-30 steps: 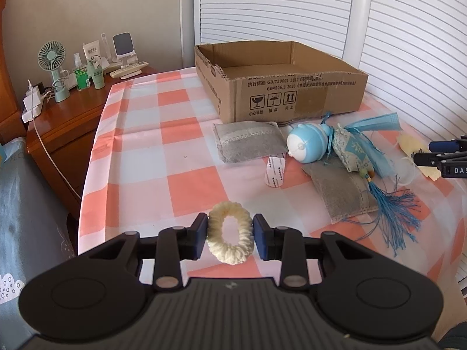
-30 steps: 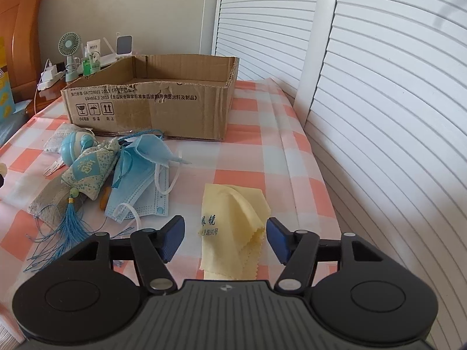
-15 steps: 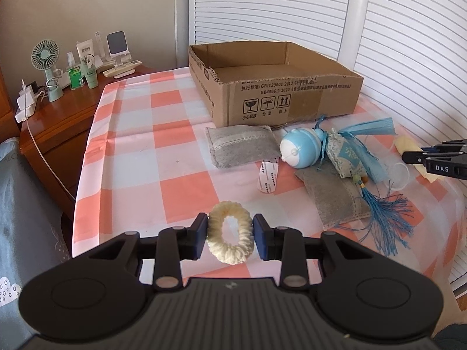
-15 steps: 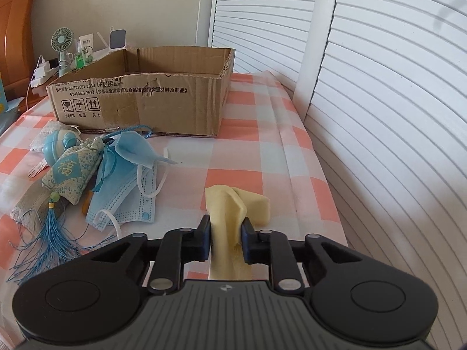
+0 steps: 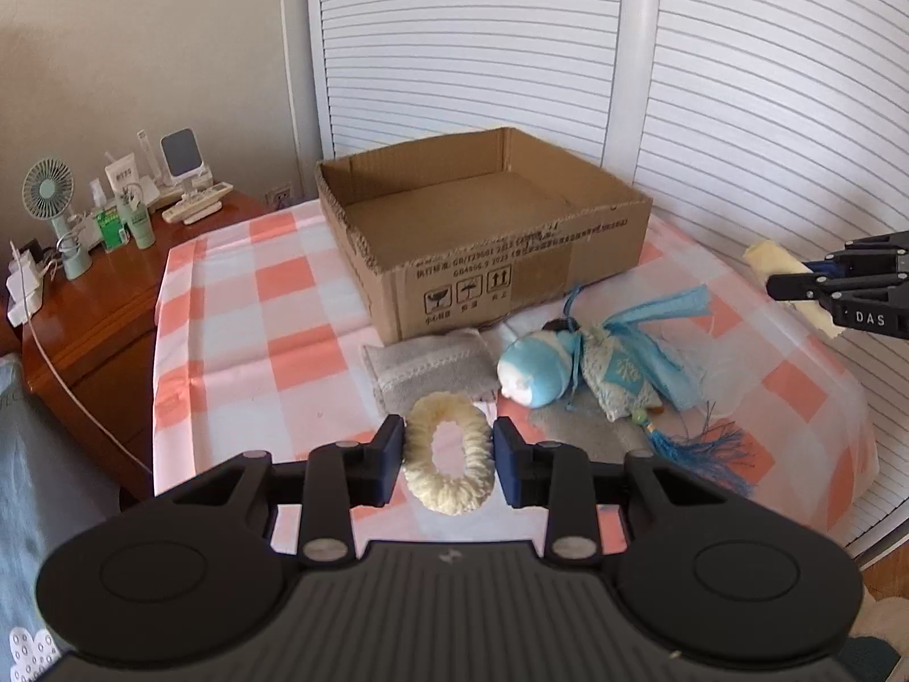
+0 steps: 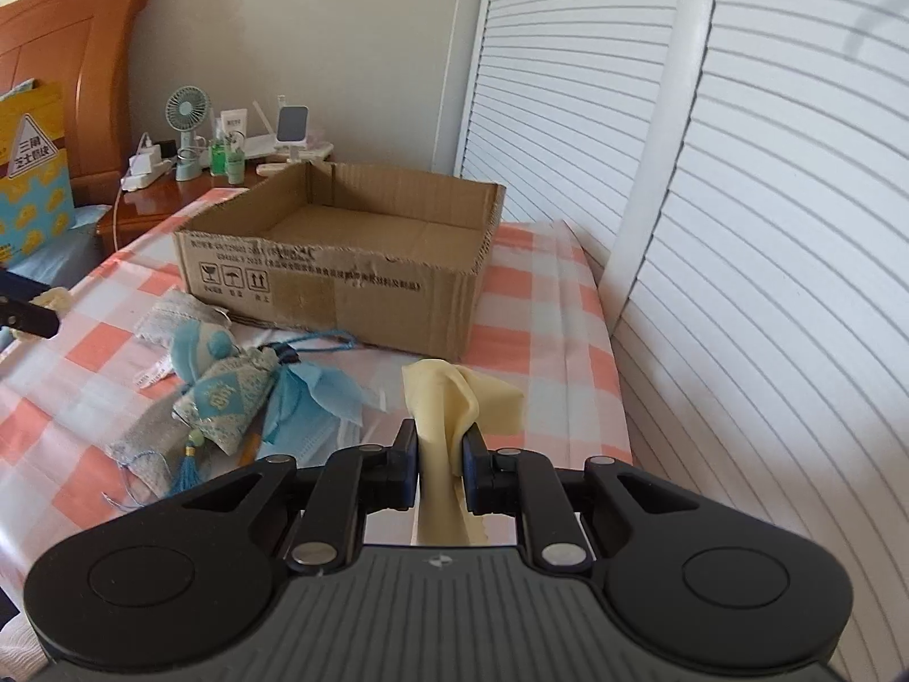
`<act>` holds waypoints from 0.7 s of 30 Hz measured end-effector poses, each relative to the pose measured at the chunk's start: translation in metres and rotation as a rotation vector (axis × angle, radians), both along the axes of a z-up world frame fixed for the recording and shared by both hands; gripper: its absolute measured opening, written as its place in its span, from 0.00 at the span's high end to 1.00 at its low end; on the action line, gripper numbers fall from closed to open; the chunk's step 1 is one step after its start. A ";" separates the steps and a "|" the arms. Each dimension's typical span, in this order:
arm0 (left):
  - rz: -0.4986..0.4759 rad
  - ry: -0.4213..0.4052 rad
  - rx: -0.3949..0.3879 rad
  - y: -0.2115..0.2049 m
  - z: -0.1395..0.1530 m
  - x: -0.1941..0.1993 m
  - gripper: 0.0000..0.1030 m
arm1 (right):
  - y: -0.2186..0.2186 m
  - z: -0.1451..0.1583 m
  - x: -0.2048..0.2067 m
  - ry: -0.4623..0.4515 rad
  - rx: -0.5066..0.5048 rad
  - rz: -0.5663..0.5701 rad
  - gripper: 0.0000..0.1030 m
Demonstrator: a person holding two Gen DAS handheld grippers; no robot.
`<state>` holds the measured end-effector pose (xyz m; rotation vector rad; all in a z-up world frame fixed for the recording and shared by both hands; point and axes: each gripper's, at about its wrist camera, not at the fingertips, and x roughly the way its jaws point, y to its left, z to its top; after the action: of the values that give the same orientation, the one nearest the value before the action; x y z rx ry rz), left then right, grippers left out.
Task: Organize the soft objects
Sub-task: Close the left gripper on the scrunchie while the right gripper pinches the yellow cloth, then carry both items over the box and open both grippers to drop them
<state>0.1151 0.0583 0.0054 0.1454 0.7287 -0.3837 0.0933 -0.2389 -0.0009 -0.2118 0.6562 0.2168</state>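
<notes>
My left gripper (image 5: 449, 452) is shut on a cream woolly hair scrunchie (image 5: 449, 466) and holds it above the checked tablecloth. My right gripper (image 6: 440, 454) is shut on a pale yellow cloth (image 6: 449, 409), lifted off the table; the cloth also shows at the right of the left wrist view (image 5: 778, 267). An open cardboard box (image 5: 483, 233) stands at the back of the table, empty inside; it also shows in the right wrist view (image 6: 341, 267). A blue round plush (image 5: 537, 366), a patterned sachet with a blue tassel (image 5: 619, 378), grey pouches (image 5: 432, 366) and blue face masks (image 6: 307, 415) lie in front of it.
A wooden nightstand (image 5: 96, 295) at the left holds a small fan (image 5: 54, 210), bottles and a phone stand. White louvred doors (image 5: 738, 85) stand behind and right of the table. A wooden headboard (image 6: 62, 68) and a yellow bag (image 6: 31, 170) are at far left.
My right gripper shut on the yellow cloth and lifted it. My left gripper rose with the scrunchie, so both views now look down into the box.
</notes>
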 end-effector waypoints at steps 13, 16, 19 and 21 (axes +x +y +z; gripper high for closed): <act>-0.071 -0.101 0.033 -0.057 0.047 0.124 0.68 | 0.023 0.039 0.045 -0.083 0.006 0.104 0.82; -0.048 -0.092 0.038 -0.065 0.044 0.162 0.68 | 0.025 0.041 0.060 -0.084 0.012 0.109 0.82; -0.034 -0.095 0.035 -0.071 0.039 0.194 0.56 | 0.026 0.040 0.072 -0.085 0.014 0.105 0.82; 0.004 -0.110 0.053 -0.074 0.034 0.207 0.25 | 0.025 0.038 0.080 -0.080 0.019 0.096 0.82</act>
<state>0.3217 -0.0152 0.0397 0.2135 0.6306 -0.3496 0.1731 -0.2140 0.0367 -0.2332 0.5654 0.3050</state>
